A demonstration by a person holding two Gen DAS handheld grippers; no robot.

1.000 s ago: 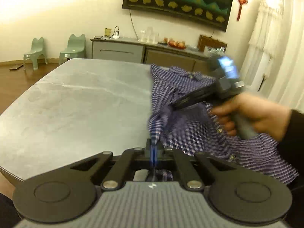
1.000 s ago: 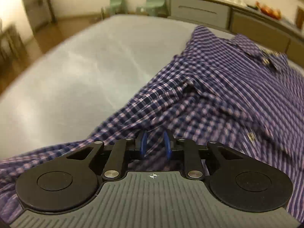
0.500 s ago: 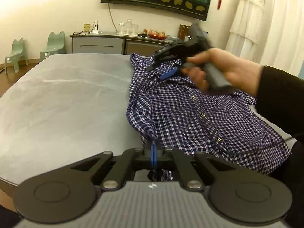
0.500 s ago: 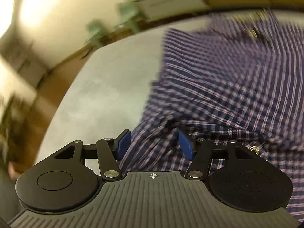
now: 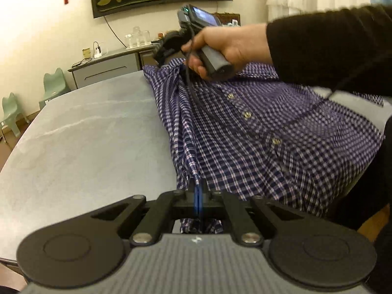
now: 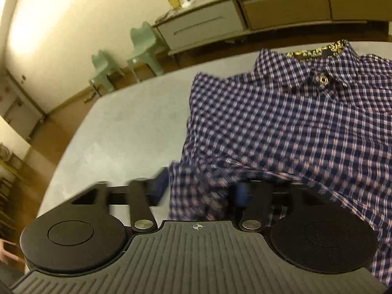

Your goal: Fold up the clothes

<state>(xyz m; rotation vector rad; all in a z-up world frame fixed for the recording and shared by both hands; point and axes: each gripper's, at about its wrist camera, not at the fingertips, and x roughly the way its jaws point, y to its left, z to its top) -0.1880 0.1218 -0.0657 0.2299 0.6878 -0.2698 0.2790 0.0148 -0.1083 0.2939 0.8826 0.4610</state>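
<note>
A blue and white checked button shirt (image 5: 245,132) lies on the grey table (image 5: 85,134), collar at the far end. My left gripper (image 5: 198,191) is shut on a fold of the shirt's left edge near the hem. My right gripper (image 5: 161,57) is at the shirt's far left shoulder, held by a hand in a black sleeve. In the right wrist view the right gripper (image 6: 199,188) is open with the shirt's shoulder edge (image 6: 281,132) between its spread blue pads; the collar (image 6: 318,56) lies beyond.
A grey sideboard (image 5: 107,68) with glasses stands against the far wall. Two pale green small chairs (image 6: 122,58) stand on the wooden floor left of it. The table's left half is bare grey stone.
My right gripper opened, let go of the shirt and moved from its middle up to the far left shoulder. The shirt now lies flatter. My left gripper kept its hold.
</note>
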